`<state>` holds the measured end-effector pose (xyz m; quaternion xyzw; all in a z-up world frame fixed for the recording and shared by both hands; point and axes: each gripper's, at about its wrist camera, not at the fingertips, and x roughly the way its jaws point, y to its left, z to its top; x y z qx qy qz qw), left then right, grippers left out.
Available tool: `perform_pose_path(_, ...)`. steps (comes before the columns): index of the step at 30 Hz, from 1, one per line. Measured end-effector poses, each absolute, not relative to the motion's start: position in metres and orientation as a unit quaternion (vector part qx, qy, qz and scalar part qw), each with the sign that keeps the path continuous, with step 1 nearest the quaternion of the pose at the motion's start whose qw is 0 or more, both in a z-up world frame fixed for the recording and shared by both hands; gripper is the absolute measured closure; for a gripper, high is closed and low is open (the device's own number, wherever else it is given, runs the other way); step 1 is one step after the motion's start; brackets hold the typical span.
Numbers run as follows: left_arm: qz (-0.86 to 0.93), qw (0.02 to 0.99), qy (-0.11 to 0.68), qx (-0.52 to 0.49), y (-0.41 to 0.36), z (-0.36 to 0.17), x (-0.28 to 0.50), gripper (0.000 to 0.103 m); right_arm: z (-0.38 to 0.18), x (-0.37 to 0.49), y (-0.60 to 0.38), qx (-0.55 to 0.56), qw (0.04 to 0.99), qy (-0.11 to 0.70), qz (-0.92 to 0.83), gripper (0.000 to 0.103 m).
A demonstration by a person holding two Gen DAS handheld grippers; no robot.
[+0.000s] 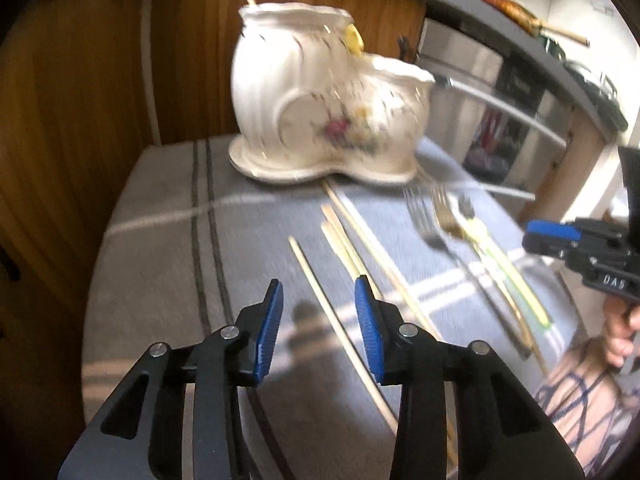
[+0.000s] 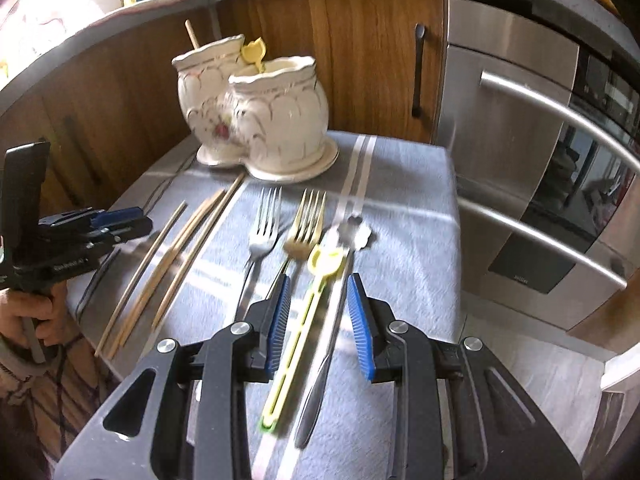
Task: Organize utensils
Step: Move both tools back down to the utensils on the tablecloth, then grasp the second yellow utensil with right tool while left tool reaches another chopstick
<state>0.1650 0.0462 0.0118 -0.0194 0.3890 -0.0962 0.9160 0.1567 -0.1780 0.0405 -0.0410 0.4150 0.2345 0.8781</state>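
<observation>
A white flowered double ceramic holder (image 1: 320,108) (image 2: 256,112) stands at the far end of the grey cloth (image 1: 160,240); a chopstick and a yellow utensil stick out of it. Several wooden chopsticks (image 1: 340,248) (image 2: 176,252), a silver fork (image 2: 262,232), a gold fork (image 2: 306,220), a yellow utensil (image 2: 304,320) and a silver utensil (image 2: 332,320) lie on the cloth. My left gripper (image 1: 319,292) is open and empty above the chopsticks. My right gripper (image 2: 318,288) is open, its fingers on either side of the yellow utensil, above it.
Wooden cabinet doors (image 2: 360,40) stand behind the table. A steel oven with bar handles (image 2: 540,160) is on the right. The table's right edge drops to the floor (image 2: 540,380). The right gripper shows at the left wrist view's right edge (image 1: 580,252).
</observation>
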Motion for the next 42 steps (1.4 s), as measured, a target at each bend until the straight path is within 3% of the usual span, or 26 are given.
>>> perform_pose_path(7, -0.099, 0.91, 0.4, 0.044, 0.028, 0.001, 0.158, 0.071, 0.024, 0.159, -0.163, -0.074, 0.861, 0.443, 0.238, 0.077)
perform_pose_path(10, -0.095, 0.911, 0.398, 0.061, 0.028, 0.001, 0.161, 0.082, 0.016, 0.165, -0.157, -0.085, 0.852, 0.458, 0.237, 0.088)
perform_pose_path(17, -0.115, 0.903, 0.41, 0.059, 0.042, 0.005, 0.171, 0.093, 0.018, 0.18, -0.155, -0.086, 0.837, 0.485, 0.239, 0.093)
perform_pose_path(24, -0.137, 0.885, 0.438, 0.075, 0.047, 0.007, 0.174, 0.093, 0.042, 0.181, -0.177, -0.087, 0.85, 0.471, 0.219, 0.094)
perform_pose_path(35, -0.127, 0.871, 0.467, 0.08, 0.049, 0.01, 0.168, 0.09, 0.017, 0.2, -0.208, -0.092, 0.828, 0.519, 0.193, 0.094)
perform_pose_path(42, -0.137, 0.854, 0.496, 0.072, 0.052, 0.011, 0.174, 0.083, 0.019, 0.21, -0.194, -0.137, 0.81, 0.536, 0.194, 0.094)
